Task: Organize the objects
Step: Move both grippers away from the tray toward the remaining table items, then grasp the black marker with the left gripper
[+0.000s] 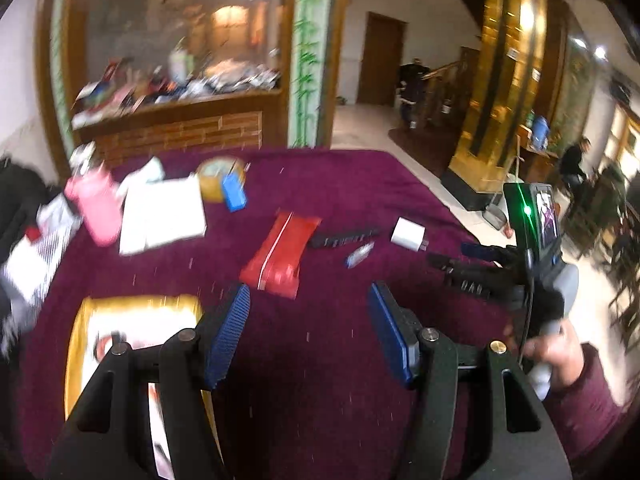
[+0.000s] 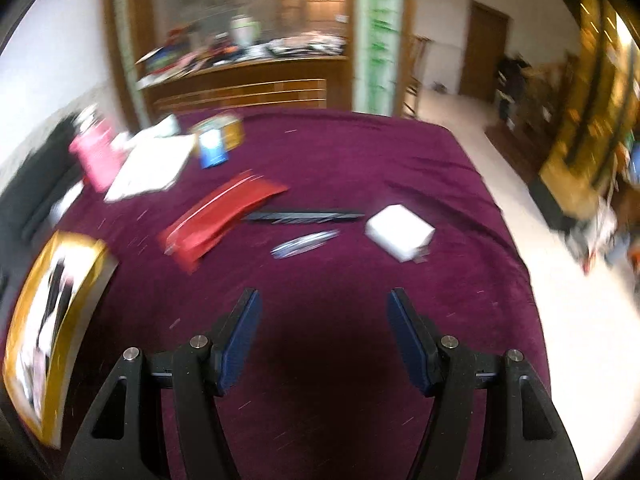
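**Both grippers empty, closing in on the scattered items**

I am looking over a worktop covered in a plum-coloured velvet cloth [image 2: 360,160], with the things to organize spread across it. Largest is the flat gold-bordered box [image 2: 52,320] at the near left edge; I cannot tell whether it is a container or what it holds. Beyond it are lying white paper sheets [image 1: 164,212], a pink soft pouch [image 1: 96,208] and a red zip pencil case [image 2: 216,220] in the middle, zipped as far as I can judge, contents hidden. Just beside it are resting a black comb-like strip [image 2: 304,216], a small white box [image 2: 400,232] and a thin silver-blue pen [image 2: 304,240].

The left gripper [image 1: 308,332] and right gripper [image 2: 324,340] are hovering above bare cloth, fingers standing moderately apart, holding nothing. I am judging this as the approach step; next I am needing to choose one item, probably the pen or white box, and centre it between the fingers.
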`<state>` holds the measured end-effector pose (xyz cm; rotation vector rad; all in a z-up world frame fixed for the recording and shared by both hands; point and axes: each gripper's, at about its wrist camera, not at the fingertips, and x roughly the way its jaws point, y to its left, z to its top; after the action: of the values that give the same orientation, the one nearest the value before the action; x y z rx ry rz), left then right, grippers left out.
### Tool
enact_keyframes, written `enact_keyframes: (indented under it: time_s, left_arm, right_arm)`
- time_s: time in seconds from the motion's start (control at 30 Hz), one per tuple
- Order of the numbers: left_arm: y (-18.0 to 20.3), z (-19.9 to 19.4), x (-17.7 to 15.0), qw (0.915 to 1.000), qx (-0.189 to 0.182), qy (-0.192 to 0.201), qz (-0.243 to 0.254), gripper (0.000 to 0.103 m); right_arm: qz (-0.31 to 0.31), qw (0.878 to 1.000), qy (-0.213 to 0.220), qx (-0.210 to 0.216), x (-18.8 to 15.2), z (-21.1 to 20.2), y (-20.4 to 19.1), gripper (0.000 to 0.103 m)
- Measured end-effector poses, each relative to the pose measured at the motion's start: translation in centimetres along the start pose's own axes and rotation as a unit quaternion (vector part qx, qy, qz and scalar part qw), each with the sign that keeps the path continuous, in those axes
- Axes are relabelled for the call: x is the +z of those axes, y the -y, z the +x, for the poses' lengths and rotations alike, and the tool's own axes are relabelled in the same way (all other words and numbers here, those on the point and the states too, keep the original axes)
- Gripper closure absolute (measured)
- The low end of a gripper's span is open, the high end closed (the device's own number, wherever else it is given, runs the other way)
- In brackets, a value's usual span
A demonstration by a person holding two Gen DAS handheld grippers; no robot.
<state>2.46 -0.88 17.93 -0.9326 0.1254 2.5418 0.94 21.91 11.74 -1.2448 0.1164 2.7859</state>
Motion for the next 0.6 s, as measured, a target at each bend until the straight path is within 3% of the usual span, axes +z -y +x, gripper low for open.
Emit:
enact_keyframes:
  time_s: [0.1, 0.23, 0.43, 0.5, 0.6]
  left_arm:
    - [1.3, 2.6, 1.8, 0.9995, -0.002, -0.008, 0.031, 0.042]
    - [3.2, 7.9, 2.0, 0.9957, -0.011, -0.054, 0.074, 0.042]
    - [5.9, 15.9, 1.4, 0.9826, -0.016, -0.098, 0.157, 0.043]
    - [6.9, 18.7, 1.6, 0.9743, -0.022, -0.110, 0.195, 0.043]
    - [7.8, 21.9, 1.9, 0.9667, -0.051, -0.130, 0.215, 0.043]
  right_arm:
    - [0.073, 0.997, -0.011, 0.013, 1.9, 1.8, 5.0, 0.041]
    - [0.166, 0.983, -0.016, 0.071, 2.7, 4.2, 9.4, 0.038]
    - [0.240, 0.961, 0.003, 0.138, 0.9, 6.8, 11.0, 0.038]
    - [0.247, 0.958, -0.005, 0.144, 0.8, 7.4, 11.5, 0.038]
    - [0.253, 0.957, 0.006, 0.141, 0.4, 7.1, 12.3, 0.035]
